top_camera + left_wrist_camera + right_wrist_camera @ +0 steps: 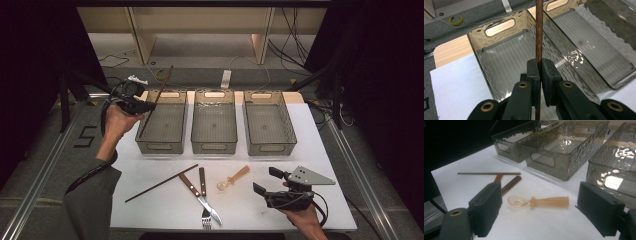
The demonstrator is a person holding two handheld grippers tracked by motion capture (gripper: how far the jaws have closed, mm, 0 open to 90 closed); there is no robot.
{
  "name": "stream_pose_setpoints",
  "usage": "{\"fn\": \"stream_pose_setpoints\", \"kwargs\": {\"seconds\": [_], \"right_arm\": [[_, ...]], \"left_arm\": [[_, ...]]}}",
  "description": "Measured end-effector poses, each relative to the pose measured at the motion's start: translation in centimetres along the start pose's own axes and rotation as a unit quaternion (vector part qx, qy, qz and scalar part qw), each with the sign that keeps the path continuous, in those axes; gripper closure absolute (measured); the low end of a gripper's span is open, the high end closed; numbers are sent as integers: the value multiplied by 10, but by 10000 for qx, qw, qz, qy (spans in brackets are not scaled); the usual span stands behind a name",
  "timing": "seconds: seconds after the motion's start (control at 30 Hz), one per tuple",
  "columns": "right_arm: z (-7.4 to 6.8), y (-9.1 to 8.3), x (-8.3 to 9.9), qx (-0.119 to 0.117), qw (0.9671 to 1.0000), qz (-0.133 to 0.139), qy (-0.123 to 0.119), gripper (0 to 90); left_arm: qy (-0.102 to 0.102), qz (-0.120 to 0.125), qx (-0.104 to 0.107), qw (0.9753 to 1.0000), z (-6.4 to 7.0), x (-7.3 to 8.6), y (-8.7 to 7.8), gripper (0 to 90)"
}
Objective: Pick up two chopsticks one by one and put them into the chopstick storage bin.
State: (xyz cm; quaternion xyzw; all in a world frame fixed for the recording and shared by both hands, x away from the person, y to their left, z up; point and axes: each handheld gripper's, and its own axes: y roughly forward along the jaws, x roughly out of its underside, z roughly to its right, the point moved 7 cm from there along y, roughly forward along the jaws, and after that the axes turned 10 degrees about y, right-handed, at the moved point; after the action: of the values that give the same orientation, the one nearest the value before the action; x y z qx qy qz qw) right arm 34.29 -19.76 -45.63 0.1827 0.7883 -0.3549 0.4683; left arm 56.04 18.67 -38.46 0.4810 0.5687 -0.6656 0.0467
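Left gripper (pixel 141 106) pinches a brown chopstick (pixel 155 100) partway along its shaft, jaws pressed together on it. In the left gripper view the stick (pixel 539 32) runs straight up from between the jaws and a short length continues below them. The grip is well off the ends — probably so the stick stays steady and its lower tip can be steered.

Directly beyond this claw sits the left bin (pixel 162 142) of three smoked-plastic bins, empty as far as I can see. From the high view the stick slants across this bin, lower end down toward the near left corner of it. Whether the tip touches the floor of the bin I cannot tell. Judgement: placing step in hand, release not yet made; lowering the stick flat before letting go should keep it from tipping out over the rim.

Right gripper (pixel 270 181) rests near the table's front edge, jaws spread wide, holding nothing. Just ahead of it, between the jaws in its own view, lies the amber spoon (pixel 539 201) — likely the next pick. Farther off to its left: second chopstick (pixel 161 183), knife (pixel 199 195), fork (pixel 204 197), all on the white table (pixel 310 150)
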Motion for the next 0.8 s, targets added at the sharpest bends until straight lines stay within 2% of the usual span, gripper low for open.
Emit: {"fn": "stream_pose_setpoints", "kwargs": {"seconds": [0.37, 0.6, 0.8], "right_arm": [[-1, 0, 0, -32, 10000, 1, -5, 208], [-1, 1, 0, -31, 10000, 2, -17, 209], [-1, 1, 0, -32, 10000, 4, -17, 209]], "left_arm": [[-76, -38, -50, 10000, -4, 0, 15, 843], [-81, -159, -37, 9998, -3, 12, 26, 843], [-211, -239, -11, 9995, -5, 22, 34, 843]]}}
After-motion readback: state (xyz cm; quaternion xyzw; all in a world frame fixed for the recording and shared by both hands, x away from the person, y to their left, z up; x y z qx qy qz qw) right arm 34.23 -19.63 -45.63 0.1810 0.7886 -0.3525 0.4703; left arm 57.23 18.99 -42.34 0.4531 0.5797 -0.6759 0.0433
